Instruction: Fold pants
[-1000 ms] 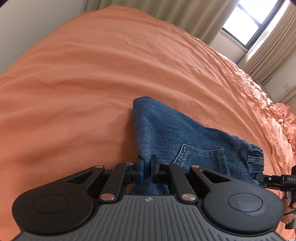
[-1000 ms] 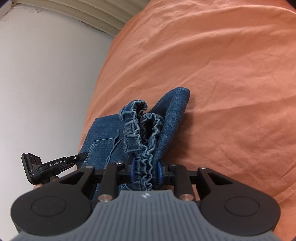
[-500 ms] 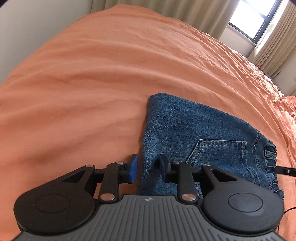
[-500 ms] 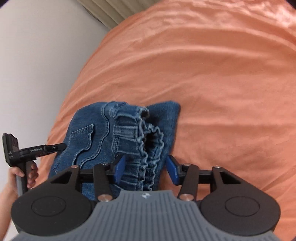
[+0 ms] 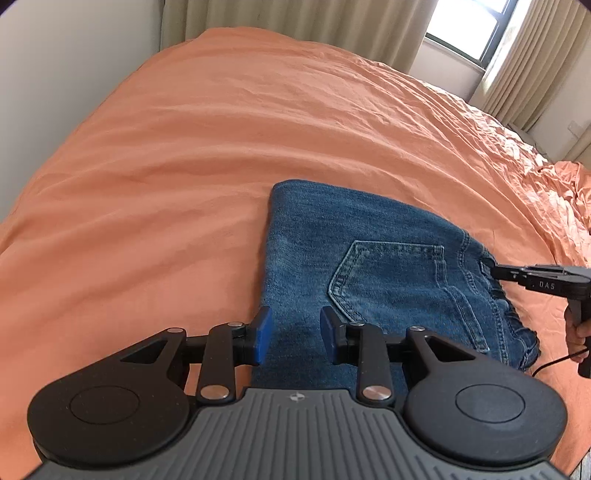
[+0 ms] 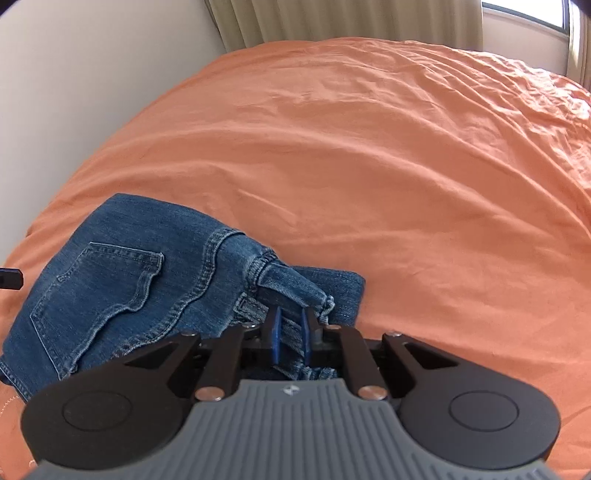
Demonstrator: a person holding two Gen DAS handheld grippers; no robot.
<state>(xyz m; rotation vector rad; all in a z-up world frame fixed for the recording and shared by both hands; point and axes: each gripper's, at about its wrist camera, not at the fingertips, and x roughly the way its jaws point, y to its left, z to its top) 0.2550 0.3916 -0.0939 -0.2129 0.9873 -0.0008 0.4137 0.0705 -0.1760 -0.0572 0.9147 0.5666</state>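
Note:
Blue denim pants lie folded into a compact block on the orange bed sheet, back pocket up. My left gripper is open, its blue pads straddling the near edge of the fold without gripping it. In the right wrist view the pants lie to the left, and my right gripper has its jaws close around the gathered waistband, pads nearly together. The right gripper's tip shows in the left wrist view at the waistband end.
The orange sheet covers the whole bed. A white wall runs along the left side. Curtains and a window stand at the far end. Rumpled bedding lies at far right.
My left gripper opened and let go of the fold, which now lies flat. My right gripper opened half a second ago, then narrowed again around the waistband. Both have pulled back.

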